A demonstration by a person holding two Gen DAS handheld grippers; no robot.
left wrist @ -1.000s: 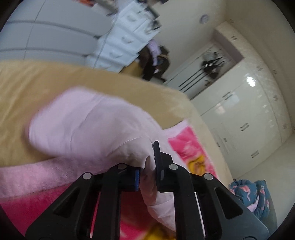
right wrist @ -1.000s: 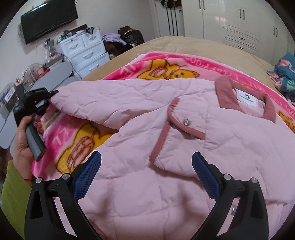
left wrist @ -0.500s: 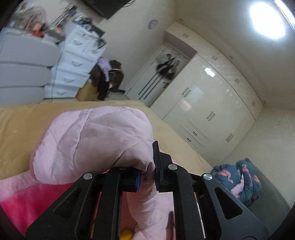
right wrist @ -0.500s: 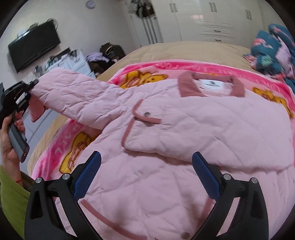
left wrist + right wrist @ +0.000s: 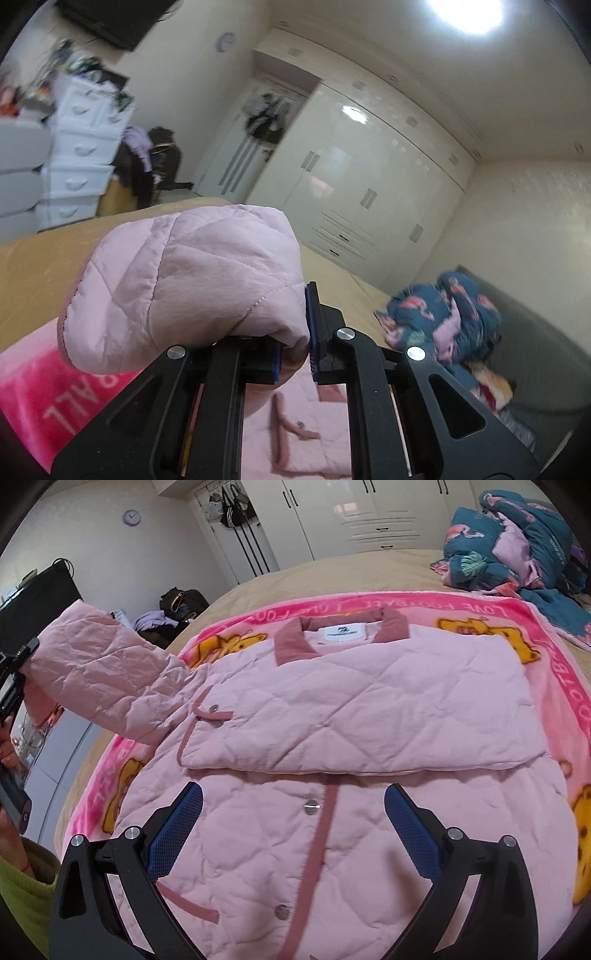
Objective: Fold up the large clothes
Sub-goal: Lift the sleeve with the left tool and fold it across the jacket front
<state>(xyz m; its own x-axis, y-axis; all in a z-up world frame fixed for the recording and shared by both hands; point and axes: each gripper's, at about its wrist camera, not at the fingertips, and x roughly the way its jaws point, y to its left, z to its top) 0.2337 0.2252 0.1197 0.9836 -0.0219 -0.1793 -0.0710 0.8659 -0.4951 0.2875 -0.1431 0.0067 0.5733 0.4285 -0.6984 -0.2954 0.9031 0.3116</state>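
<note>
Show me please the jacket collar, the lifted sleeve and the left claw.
jacket collar (image 5: 291, 644), right wrist view, its dark pink left flap.
lifted sleeve (image 5: 107, 679), right wrist view, middle of quilted fabric.
left claw (image 5: 295, 343), left wrist view, between fingertips, shut on sleeve.

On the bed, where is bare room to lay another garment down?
The tan bedsheet is bare between the pink cartoon blanket's far edge and the white wardrobe. The pink quilted jacket fills the blanket; the teal floral bedding heap crowds the far right corner.
</note>
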